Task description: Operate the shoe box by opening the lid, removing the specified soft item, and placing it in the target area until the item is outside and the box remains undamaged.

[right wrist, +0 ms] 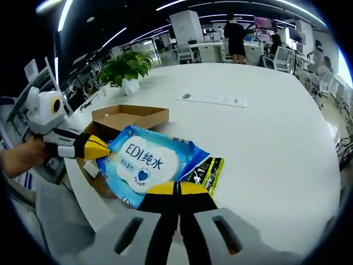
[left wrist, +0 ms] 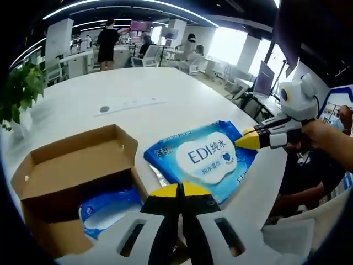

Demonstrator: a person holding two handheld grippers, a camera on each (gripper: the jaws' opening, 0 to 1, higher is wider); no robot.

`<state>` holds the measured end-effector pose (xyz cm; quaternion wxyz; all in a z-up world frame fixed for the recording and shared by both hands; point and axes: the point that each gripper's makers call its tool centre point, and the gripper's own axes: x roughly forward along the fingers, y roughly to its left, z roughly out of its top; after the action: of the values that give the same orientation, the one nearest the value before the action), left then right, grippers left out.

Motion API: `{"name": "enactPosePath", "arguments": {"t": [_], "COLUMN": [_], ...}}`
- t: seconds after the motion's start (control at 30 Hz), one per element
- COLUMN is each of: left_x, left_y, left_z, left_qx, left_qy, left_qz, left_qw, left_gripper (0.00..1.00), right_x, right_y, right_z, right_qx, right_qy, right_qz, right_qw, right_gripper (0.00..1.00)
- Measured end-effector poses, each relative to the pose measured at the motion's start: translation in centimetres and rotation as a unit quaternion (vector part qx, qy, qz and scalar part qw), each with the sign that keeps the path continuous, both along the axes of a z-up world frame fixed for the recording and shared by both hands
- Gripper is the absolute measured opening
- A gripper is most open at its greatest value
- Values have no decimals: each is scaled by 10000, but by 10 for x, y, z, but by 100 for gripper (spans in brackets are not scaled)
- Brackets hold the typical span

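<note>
Both grippers grip one blue wet-wipe pack [left wrist: 205,159]: left gripper [left wrist: 180,190] and right gripper [right wrist: 177,189], jaws closed on opposite edges. Pack is held outside the open shoe box [left wrist: 71,165], above the white tabletop [right wrist: 265,138]. A second blue pack [left wrist: 107,208] lies inside the box.

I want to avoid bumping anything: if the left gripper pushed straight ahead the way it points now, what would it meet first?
The left gripper already has its shut jaws on the near edge of the blue wet wipes pack, so it would press into that pack. Beyond it lies the bare white table; depth is hard to judge.
</note>
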<state>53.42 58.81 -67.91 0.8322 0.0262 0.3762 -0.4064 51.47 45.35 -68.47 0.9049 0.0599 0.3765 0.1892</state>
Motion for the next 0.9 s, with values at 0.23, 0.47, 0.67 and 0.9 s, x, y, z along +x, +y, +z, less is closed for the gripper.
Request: {"name": "enactPosePath", "arguments": {"t": [0.23, 0.47, 0.67, 0.9], "left_x": [13, 19, 23, 28], "left_y": [-8, -14, -24, -30], "left_z": [-11, -27, -35, -47], "left_qx": [153, 490, 776, 1127], "left_qy": [26, 26, -72, -145], "left_qz": [-99, -344, -577, -884], "left_qw": [9998, 9982, 9953, 9896], "left_gripper": [0, 0, 0, 0], "right_x": [13, 22, 26, 30], "right_y": [-7, -11, -20, -25], "right_z": [-12, -23, -33, -44], "right_qx": [15, -88, -99, -52], "right_qy": [34, 60, 116, 192], "right_qz": [-54, 27, -33, -118], "right_qw": [10000, 9999, 9999, 9997], "right_gripper": [0, 0, 0, 0]}}
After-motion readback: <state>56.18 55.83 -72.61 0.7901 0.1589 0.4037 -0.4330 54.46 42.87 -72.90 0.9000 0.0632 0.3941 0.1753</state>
